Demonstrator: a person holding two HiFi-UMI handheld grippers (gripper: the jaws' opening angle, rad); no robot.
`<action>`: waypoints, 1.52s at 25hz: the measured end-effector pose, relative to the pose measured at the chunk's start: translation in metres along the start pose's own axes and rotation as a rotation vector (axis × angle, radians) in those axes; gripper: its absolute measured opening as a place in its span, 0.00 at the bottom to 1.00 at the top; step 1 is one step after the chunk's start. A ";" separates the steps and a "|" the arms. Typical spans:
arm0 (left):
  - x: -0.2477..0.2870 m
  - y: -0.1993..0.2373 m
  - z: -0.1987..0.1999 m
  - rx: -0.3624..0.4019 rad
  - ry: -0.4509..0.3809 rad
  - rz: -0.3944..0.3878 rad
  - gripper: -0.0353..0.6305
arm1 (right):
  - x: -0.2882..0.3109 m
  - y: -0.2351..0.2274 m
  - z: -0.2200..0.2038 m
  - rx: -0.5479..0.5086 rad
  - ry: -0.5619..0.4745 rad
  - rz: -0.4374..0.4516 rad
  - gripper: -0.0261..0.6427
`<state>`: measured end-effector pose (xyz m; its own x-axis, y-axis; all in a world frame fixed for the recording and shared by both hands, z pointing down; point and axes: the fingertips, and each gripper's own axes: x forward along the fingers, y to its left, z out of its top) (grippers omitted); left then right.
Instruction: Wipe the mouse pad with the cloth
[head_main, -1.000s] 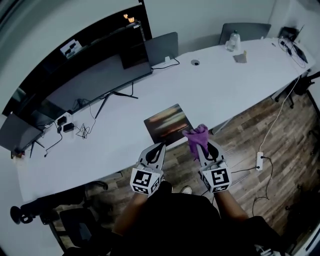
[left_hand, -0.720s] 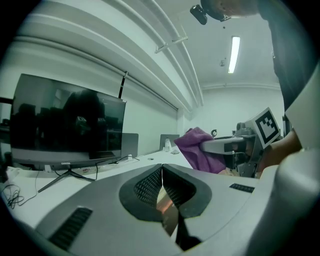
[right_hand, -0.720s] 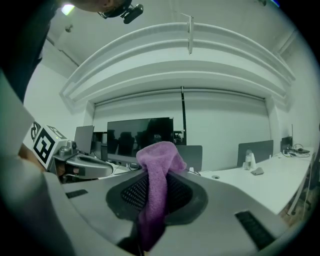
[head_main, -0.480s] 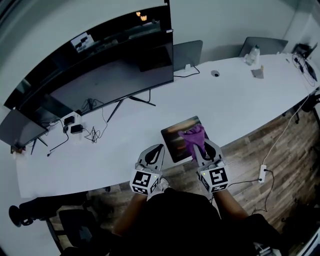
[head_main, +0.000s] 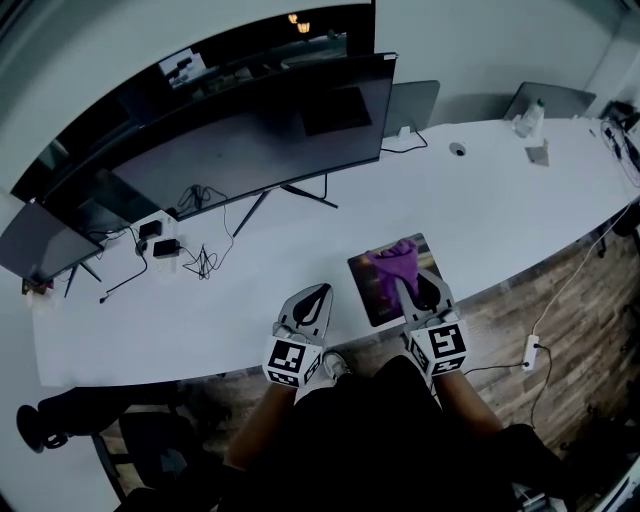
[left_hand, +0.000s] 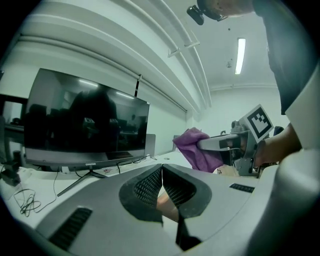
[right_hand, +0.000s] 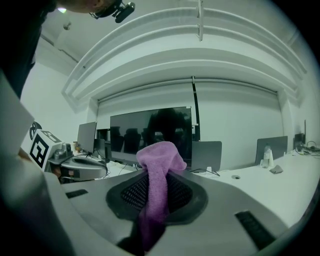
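The mouse pad (head_main: 368, 296), dark with a printed picture, lies on the white table (head_main: 200, 310) near its front edge. My right gripper (head_main: 412, 284) is shut on the purple cloth (head_main: 394, 262), which bunches above the jaws over the pad; whether it touches the pad I cannot tell. In the right gripper view the cloth (right_hand: 157, 167) stands up between the jaws of the right gripper (right_hand: 156, 196). My left gripper (head_main: 320, 293) hovers at the table edge left of the pad, shut and empty. In the left gripper view the left gripper (left_hand: 161, 176) has its jaws together, and the cloth (left_hand: 194, 148) shows to its right.
A wide curved monitor (head_main: 250, 140) stands behind the pad, with a smaller screen (head_main: 40, 250) at far left and another (head_main: 412, 104) at the back. Cables and adapters (head_main: 172, 247) lie left. A bottle (head_main: 529, 118) stands far right. A power strip (head_main: 530, 350) lies on the wood floor.
Both grippers have come forward from off the table's front edge. The right gripper with the cloth now sits over the mouse pad instead of at its near corner.
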<state>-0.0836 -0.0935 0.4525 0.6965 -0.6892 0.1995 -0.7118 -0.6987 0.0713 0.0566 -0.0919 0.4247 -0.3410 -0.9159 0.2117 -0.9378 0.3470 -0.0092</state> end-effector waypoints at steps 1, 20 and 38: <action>-0.001 0.002 0.000 -0.004 -0.001 0.006 0.09 | 0.003 0.000 -0.002 0.004 0.004 0.005 0.15; 0.011 0.015 -0.032 -0.088 0.078 0.135 0.09 | 0.047 0.006 -0.067 -0.019 0.179 0.179 0.15; -0.016 0.025 -0.079 -0.175 0.164 0.252 0.09 | 0.097 0.023 -0.148 -0.003 0.368 0.215 0.15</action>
<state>-0.1197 -0.0849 0.5282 0.4833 -0.7860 0.3855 -0.8742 -0.4573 0.1636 0.0115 -0.1426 0.5897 -0.4821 -0.6900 0.5399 -0.8476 0.5232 -0.0883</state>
